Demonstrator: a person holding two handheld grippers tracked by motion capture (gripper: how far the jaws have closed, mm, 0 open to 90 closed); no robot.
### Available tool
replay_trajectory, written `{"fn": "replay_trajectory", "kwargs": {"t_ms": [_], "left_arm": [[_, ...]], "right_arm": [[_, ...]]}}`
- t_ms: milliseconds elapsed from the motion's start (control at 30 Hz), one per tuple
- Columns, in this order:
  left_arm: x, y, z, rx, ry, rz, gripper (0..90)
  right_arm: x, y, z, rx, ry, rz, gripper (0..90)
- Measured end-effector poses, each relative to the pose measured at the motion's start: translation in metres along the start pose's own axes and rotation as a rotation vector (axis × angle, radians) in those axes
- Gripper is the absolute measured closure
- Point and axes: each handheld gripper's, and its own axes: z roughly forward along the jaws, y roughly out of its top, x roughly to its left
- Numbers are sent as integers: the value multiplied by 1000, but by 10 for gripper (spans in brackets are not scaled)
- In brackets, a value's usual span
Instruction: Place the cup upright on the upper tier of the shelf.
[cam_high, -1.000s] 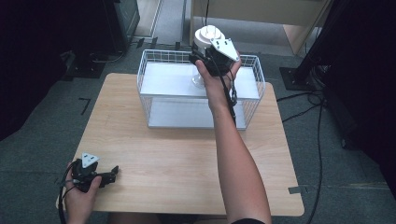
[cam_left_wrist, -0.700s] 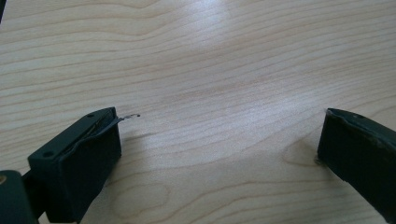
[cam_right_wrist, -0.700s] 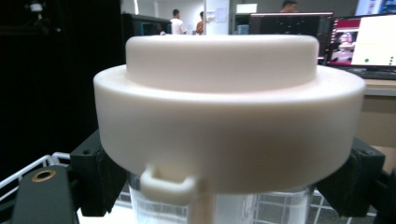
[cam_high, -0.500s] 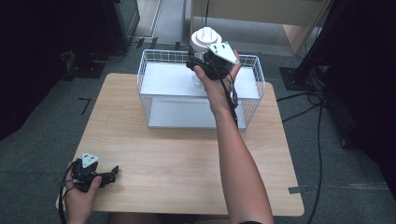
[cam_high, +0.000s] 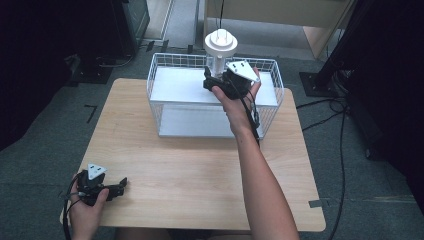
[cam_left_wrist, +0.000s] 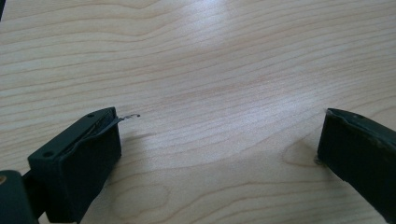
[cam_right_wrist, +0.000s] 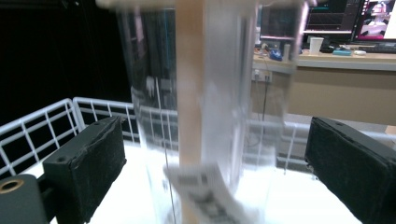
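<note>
Two grippers in play, and the action is all at the white wire basket (cam_high: 165, 107) standing at the far side of the wooden table (cam_high: 200, 170). The right gripper (cam_high: 214, 80) is up over the basket's white interior, and just beyond it stands a clear container (cam_high: 220, 55), a tall see-through cylinder with a round white lid on top. From the high view the container rises above the basket's far rim, its base hidden behind the gripper, so whether it rests on the basket floor or hangs above it I cannot tell.

Switch to the right gripper view and the picture changes: the clear container (cam_right_wrist: 210, 112) sits squarely between the two black jaws, which stand wide, each well off its walls, nothing clamped. Here the body shows as transparent and blurred, with a pale tan strip running straight down its middle and a printed label curling at its foot. The basket's white wires (cam_right_wrist: 46, 121) run behind it on the left, and a desk with screens shows far beyond.

Down at the near left corner of the table, well away from the basket, the left gripper (cam_high: 117, 186) rests low in the person's hand. The left gripper view shows bare wood grain (cam_left_wrist: 210, 84) between its jaws, spread wide, holding nothing.
</note>
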Motion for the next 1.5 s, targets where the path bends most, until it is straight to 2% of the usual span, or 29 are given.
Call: {"fn": "replay_trajectory", "kwargs": {"t_ms": [200, 533, 667, 833, 1033, 1133, 1267, 1467, 1500], "left_arm": [[0, 0, 0, -2, 1, 0, 1], [0, 0, 0, -1, 2, 2, 0], [0, 0, 0, -2, 1, -1, 1], [0, 0, 0, -2, 2, 0, 1], [0, 0, 0, -2, 1, -1, 1], [0, 0, 0, -2, 2, 2, 1], [0, 0, 0, -3, 2, 0, 1], [0, 0, 0, -2, 1, 0, 1], [0, 0, 0, -2, 1, 0, 1]], "right_arm": [[-7, -20, -18, 8, 8, 9, 53], [-16, -41, -43, 15, 23, 6, 53], [-20, -52, -53, 23, -1, -18, 53], [-27, -62, -67, 20, -11, -8, 53], [-36, -76, -84, 30, -23, -20, 53], [-47, -90, -97, 50, -42, -14, 53], [-55, -98, -103, 60, -58, -10, 53], [-73, -116, -118, 88, -101, 14, 53], [-80, -122, -123, 96, -116, 23, 53]]}}
